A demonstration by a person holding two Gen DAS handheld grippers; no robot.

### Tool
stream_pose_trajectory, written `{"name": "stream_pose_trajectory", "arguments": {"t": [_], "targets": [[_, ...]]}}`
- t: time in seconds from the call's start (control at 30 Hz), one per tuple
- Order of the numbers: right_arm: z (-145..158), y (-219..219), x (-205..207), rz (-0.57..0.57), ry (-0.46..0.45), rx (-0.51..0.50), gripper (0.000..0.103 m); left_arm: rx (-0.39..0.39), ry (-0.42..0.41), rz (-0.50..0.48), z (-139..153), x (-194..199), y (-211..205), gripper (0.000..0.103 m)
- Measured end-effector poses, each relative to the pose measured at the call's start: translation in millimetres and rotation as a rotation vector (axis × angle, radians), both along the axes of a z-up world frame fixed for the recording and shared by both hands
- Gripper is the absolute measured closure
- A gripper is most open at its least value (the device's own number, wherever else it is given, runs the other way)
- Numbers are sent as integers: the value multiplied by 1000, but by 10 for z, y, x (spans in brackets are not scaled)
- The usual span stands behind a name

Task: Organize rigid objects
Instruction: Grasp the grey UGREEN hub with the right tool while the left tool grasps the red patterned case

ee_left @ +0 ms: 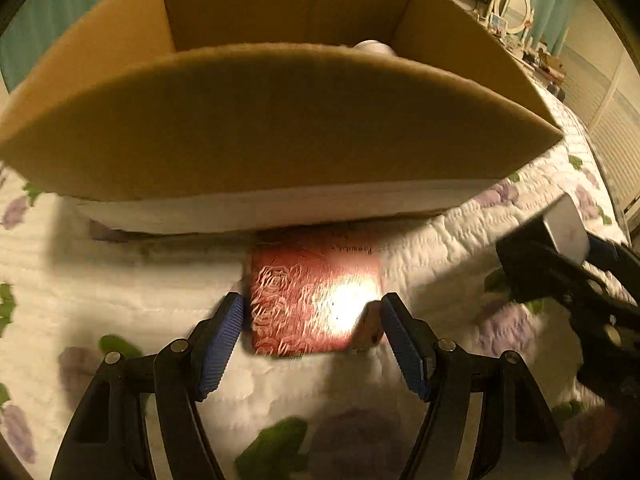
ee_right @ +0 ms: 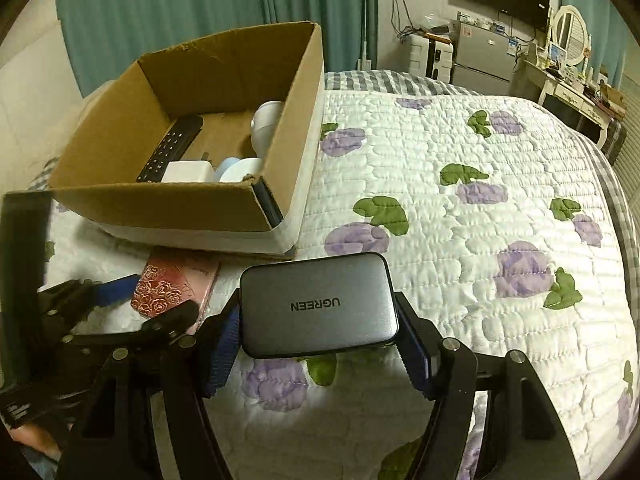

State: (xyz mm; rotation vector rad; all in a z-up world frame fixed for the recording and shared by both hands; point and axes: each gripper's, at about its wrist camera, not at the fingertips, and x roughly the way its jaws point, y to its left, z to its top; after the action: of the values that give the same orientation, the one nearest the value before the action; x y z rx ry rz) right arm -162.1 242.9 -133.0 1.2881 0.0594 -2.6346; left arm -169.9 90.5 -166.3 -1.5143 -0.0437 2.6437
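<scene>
A red rose-patterned phone case lies on the quilt in front of the cardboard box. My left gripper is open, its blue pads on either side of the case; it also shows in the right wrist view. My right gripper is shut on a grey UGREEN charger and holds it above the quilt, right of the box. The charger shows in the left wrist view at the right. The phone case lies by the box's front corner.
The box holds a black remote, a white adapter, a white round device and a pale blue round item. The flowered quilt spreads to the right. A dresser with mirror and a fridge stand beyond the bed.
</scene>
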Motion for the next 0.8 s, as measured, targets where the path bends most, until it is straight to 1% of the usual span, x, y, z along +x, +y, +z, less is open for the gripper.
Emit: {"name": "stream_pose_trajectory", "arguments": {"t": [0.03,0.1,0.13,0.2,0.23,0.27,0.33,0.43,0.6,0.8], "targets": [[2,-2,-14,2,-2,-2,34,14,-2,12,-7,-32,-5,27],[-5,-30,-63,-1,-9,-8,34,13,-6,24,-32,-75,17,22],[-10,-22,-67,-5,-12,-9,34,-14,-21,21,-76,-105,65,21],[-27,-8,-84,-13,-19,-11,34,-101,-27,-1,-136,-130,201,18],[-32,-12,-89,-14,-21,-11,34,-129,-23,-5,-142,-140,247,18],[-35,-12,-89,-16,-22,-10,34,-136,-18,-5,-146,-157,266,18],[-49,-4,-81,-16,-25,-9,34,-101,-15,1,-133,-159,219,18],[-56,14,-81,-18,-29,-9,34,-70,12,-7,-81,-89,173,29],[-24,-5,-46,-9,-13,1,34,-33,39,-28,18,111,118,30],[102,-43,126,11,27,11,34,20,93,-16,211,418,-12,31]]}}
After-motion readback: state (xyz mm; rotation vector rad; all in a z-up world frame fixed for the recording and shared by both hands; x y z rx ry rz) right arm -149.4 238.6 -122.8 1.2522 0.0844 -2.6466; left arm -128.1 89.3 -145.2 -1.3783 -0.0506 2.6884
